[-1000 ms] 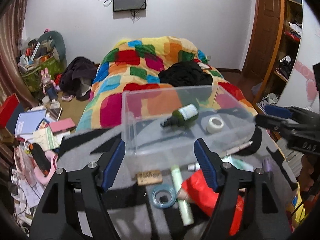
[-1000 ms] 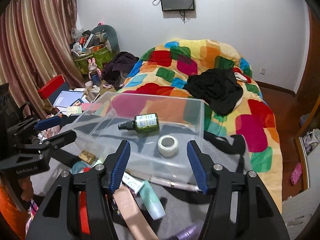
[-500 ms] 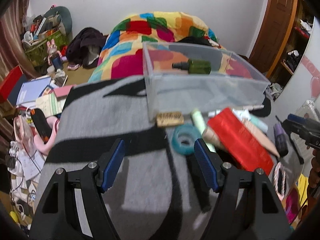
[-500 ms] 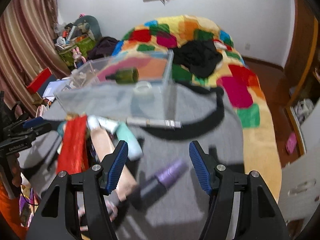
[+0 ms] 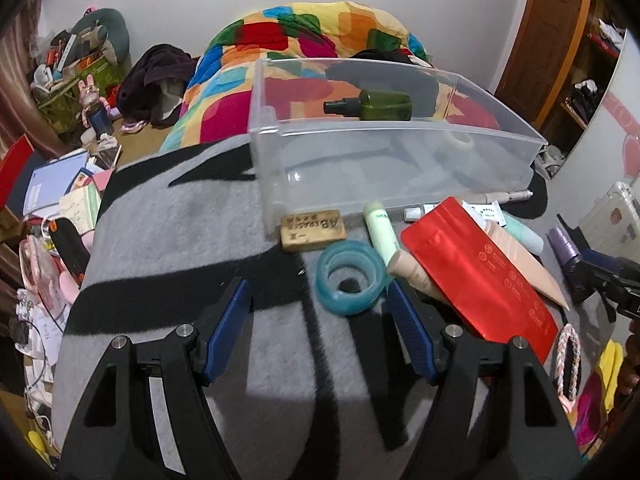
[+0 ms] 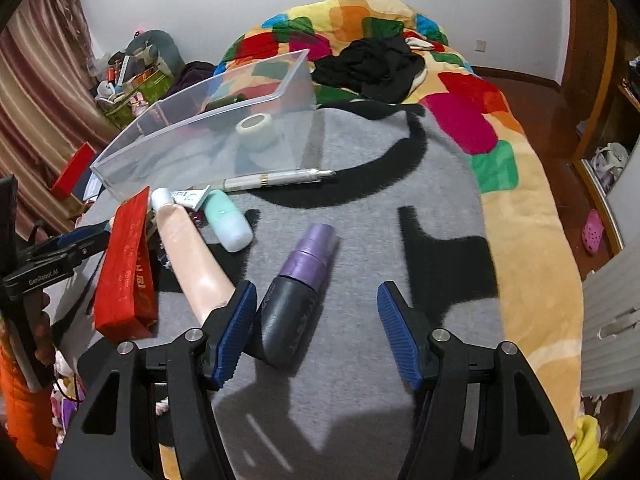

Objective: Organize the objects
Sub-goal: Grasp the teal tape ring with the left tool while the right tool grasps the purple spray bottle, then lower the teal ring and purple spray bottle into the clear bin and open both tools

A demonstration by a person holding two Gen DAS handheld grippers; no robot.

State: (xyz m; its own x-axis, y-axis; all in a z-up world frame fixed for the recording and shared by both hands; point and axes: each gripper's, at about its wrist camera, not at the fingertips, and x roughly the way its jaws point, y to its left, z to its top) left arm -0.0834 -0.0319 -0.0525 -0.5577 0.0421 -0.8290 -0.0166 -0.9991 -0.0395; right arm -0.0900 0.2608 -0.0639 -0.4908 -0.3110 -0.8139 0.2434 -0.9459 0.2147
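A clear plastic bin point(image 5: 392, 168) stands on a grey and black blanket and holds a green spray bottle point(image 5: 372, 106) and a white tape roll point(image 6: 256, 130). In front of it lie a teal tape roll point(image 5: 350, 276), a wooden stamp block point(image 5: 312, 230), a red pouch point(image 5: 476, 276), a beige tube point(image 6: 192, 256), a mint bottle point(image 6: 228, 220) and a silver pen point(image 6: 276, 178). My left gripper point(image 5: 320, 320) is open and empty, just short of the teal roll. My right gripper point(image 6: 318, 326) is open, with a purple and black bottle point(image 6: 298, 300) lying between its fingers.
A bed with a colourful quilt point(image 5: 304, 52) and black clothes point(image 6: 372, 66) lies behind the bin. Books and clutter point(image 5: 60, 184) cover the floor at left. A pink braided band point(image 5: 568, 364) lies at the blanket's right edge. A wooden door point(image 5: 548, 40) and shelves stand right.
Both grippers pulled back from the bin and dropped lower over the blanket. The left now faces the teal roll, and the right straddles the purple bottle.
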